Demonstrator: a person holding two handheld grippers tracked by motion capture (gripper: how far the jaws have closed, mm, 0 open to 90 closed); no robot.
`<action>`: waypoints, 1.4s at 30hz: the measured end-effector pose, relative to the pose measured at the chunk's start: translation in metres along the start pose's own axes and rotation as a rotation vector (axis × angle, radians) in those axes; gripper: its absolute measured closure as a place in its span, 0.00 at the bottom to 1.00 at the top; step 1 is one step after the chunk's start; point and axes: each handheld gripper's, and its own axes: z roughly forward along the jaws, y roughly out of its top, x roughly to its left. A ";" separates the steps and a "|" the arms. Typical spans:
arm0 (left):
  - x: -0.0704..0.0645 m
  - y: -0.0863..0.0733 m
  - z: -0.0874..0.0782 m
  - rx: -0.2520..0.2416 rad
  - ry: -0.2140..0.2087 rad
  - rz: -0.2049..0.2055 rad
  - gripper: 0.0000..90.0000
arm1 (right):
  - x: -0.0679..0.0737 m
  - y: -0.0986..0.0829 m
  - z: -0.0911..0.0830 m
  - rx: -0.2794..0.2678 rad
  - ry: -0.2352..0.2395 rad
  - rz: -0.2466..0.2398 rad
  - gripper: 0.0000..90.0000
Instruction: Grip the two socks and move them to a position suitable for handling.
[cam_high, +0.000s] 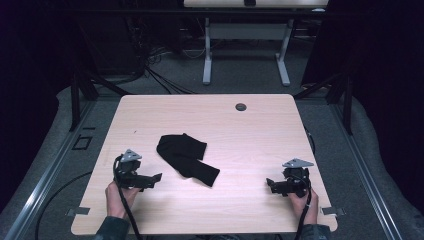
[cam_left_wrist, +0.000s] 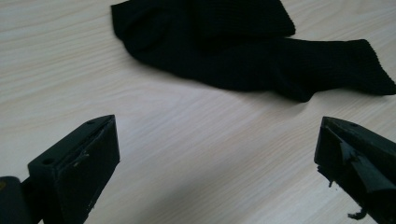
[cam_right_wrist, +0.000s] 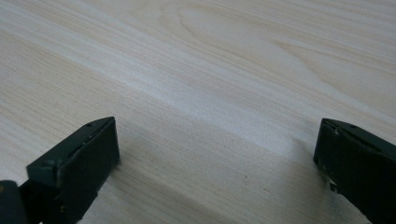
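The black sock (cam_high: 186, 158) lies crumpled left of the table's (cam_high: 250, 135) middle, untouched, so I judge all the handling is left to do. My left gripper (cam_high: 156, 178) rests near it, jaws spread wide and empty; my right gripper (cam_high: 270, 183) sits well apart, equally agape

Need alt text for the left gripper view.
A crumpled black sock lies on a pale wooden table, ahead of the left gripper, whose two black jaws stand wide open and apart from it.
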 end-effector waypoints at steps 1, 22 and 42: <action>-0.004 0.004 0.004 0.012 -0.007 0.016 0.00 | 0.000 0.000 0.000 0.000 0.000 0.000 0.00; -0.031 0.034 0.069 0.118 -0.075 0.097 0.22 | 0.000 0.000 0.000 -0.002 0.001 -0.008 0.00; -0.037 0.034 0.082 0.141 0.048 0.116 0.83 | 0.001 0.000 0.000 -0.004 0.005 -0.008 0.00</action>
